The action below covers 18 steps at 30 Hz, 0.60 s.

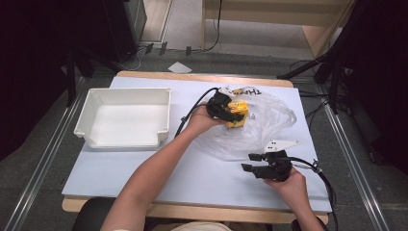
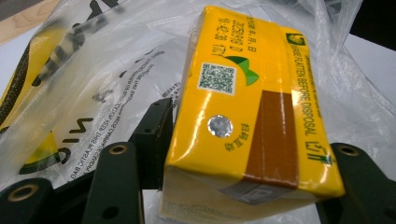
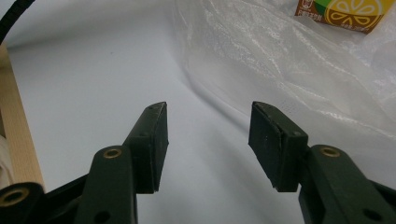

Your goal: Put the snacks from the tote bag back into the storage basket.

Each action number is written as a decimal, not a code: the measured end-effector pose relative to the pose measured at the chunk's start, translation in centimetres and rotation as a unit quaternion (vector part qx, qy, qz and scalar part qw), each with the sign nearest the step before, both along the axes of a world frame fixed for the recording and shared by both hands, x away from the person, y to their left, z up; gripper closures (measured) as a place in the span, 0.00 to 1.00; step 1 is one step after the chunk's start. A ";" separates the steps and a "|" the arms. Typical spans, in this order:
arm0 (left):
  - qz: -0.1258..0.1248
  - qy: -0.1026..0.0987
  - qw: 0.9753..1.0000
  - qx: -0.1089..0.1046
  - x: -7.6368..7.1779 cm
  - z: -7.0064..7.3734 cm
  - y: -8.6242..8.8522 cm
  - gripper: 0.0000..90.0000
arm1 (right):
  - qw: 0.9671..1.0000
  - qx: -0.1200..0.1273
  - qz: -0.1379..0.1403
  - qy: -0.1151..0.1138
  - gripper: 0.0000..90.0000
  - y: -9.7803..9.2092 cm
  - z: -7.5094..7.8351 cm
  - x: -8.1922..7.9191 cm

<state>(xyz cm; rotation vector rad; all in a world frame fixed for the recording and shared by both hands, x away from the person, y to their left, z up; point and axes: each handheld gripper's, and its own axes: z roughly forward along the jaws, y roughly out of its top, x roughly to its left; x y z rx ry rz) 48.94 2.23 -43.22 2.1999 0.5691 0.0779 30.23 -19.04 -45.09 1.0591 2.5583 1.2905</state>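
High view shows your left gripper (image 1: 231, 111) over the clear plastic bag (image 1: 269, 127), its jaws clamped on the yellow drink carton (image 1: 238, 113), which sits at the bag's upper left part, right of the white bin (image 1: 125, 118). In the left gripper view the carton (image 2: 247, 107) fills the gap between the two black jaws, one pad pressed against each long side, with the bag (image 2: 93, 79) crumpled behind it; whether it is already lifted off the film I cannot tell. Your right gripper (image 1: 250, 162) rests low on the table (image 1: 144, 168) just beside the bag's near edge, and the right gripper view shows its jaws apart with nothing between them, the bag (image 3: 289, 60) ahead. So the grasp looks done. By my reading, what is left is drawing the carton clear of the bag and setting it in the bin, which holds nothing so far. Pinning the bag with your free gripper may help.
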 end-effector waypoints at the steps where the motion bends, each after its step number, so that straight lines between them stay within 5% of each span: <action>1: -0.001 -0.003 1.000 0.003 0.0 0.0 0.0 0.51 | 1.000 0.000 -0.001 -0.001 0.54 0.0 -0.1 0.0; 7: 0.006 -0.027 0.999 0.028 -0.4 0.3 -0.2 0.57 | 1.000 -0.004 0.001 0.005 0.54 0.2 -0.4 0.1; 14: 0.008 -0.029 0.999 0.033 -0.5 0.3 -0.3 0.58 | 1.000 -0.005 0.001 0.005 0.54 0.1 -0.4 0.2; 18: 0.016 -0.014 0.999 0.028 -0.2 0.4 -0.3 0.58 | 1.000 -0.004 0.001 0.004 0.54 0.1 -0.4 0.1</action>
